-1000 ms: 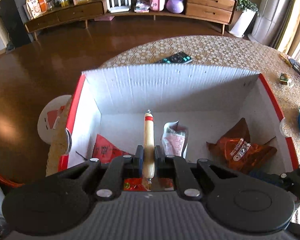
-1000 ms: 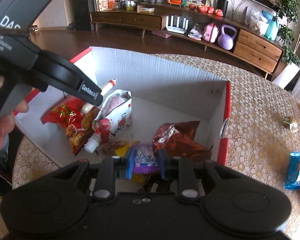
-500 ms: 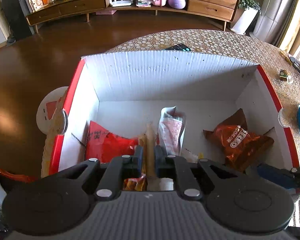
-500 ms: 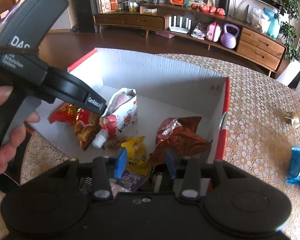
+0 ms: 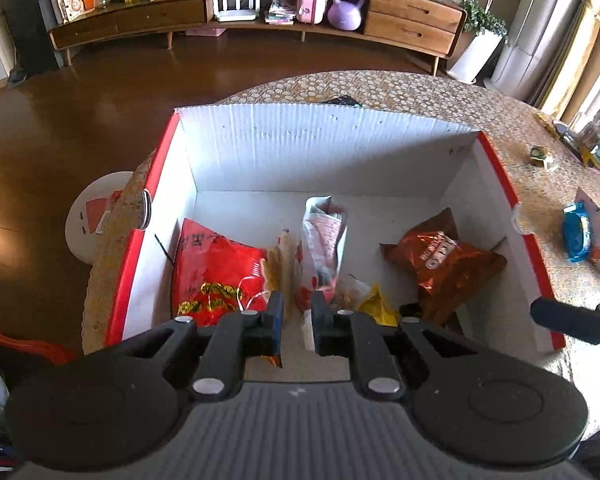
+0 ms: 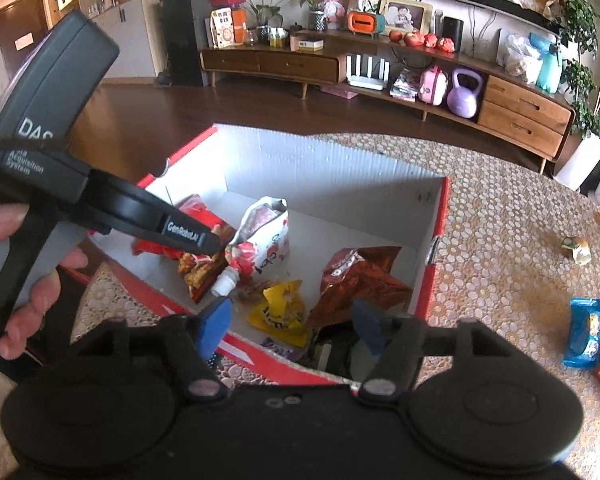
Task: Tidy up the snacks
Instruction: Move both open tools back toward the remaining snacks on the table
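Observation:
A red-rimmed white box (image 5: 156, 168) (image 6: 440, 216) holds a red bag (image 5: 216, 272), a white-pink pouch (image 5: 324, 236) (image 6: 264, 236), an orange-brown bag (image 5: 444, 260) (image 6: 360, 276) and a yellow packet (image 6: 280, 308). A beige sausage stick (image 5: 287, 256) leans between the red bag and the pouch. My left gripper (image 5: 298, 320) (image 6: 214, 242) hovers over them, nearly closed, gripping nothing. My right gripper (image 6: 292, 324) is above the box's near wall. Its jaws are opening with nothing between them, and a purple packet (image 6: 278, 347) lies below.
The box stands on a round table with a lace cloth (image 6: 500, 240). A blue packet (image 6: 584, 332) and a small wrapped sweet (image 6: 576, 246) lie to the right. A remote (image 5: 340, 101) peeks from behind the box. A white stool (image 5: 96, 208) is left of the table.
The sausage stick left my left gripper and now rests in the box. My right jaws spread and dropped the purple packet. Both grippers drew back and up from the box.

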Demonstrator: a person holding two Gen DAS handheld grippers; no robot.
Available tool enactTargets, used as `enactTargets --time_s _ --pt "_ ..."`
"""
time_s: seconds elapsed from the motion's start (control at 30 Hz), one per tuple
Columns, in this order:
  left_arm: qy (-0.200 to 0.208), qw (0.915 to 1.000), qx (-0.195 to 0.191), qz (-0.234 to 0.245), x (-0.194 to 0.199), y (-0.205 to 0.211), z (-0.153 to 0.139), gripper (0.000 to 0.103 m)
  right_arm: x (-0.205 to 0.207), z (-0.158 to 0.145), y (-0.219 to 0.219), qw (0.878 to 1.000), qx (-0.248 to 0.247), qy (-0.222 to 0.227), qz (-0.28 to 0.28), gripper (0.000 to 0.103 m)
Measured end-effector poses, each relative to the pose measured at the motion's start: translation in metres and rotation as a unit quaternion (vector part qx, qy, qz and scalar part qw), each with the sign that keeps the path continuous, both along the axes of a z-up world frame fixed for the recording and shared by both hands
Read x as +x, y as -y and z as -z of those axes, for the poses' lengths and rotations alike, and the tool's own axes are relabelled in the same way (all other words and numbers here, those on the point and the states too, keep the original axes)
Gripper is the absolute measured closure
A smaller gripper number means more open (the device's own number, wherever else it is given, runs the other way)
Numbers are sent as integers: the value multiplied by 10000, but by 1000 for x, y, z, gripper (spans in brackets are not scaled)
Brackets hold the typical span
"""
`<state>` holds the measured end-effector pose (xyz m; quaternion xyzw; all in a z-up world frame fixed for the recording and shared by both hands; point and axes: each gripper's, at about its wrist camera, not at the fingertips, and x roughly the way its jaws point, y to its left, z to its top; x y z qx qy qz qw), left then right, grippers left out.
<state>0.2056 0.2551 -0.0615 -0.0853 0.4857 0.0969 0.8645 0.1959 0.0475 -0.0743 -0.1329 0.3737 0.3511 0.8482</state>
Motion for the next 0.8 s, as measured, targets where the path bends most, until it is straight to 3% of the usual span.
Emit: enactTargets --time_s 0.53,0.57,0.6,0.63,0.7,0.8 --pt "488 9979 -98 422 -41 39 -34 86 -32 -37 51 9987 439 273 -35 8" --pt "521 9976 -68 445 -44 43 -36 82 -34 -40 54 9985 463 297 -44 7" --pt "553 9974 -41 455 -46 46 -38 68 -37 -42 59 9983 485 322 -45 5" --pt "605 9971 -21 471 -49 50 -40 47 -40 -45 63 9981 514 343 -49 3" --pt "734 9960 -22 503 -55 57 -45 21 -44 -48 72 9978 549 377 -50 2" --pt "855 9944 -41 623 -61 70 -51 21 -51 -53 88 9972 612 421 -15 0"
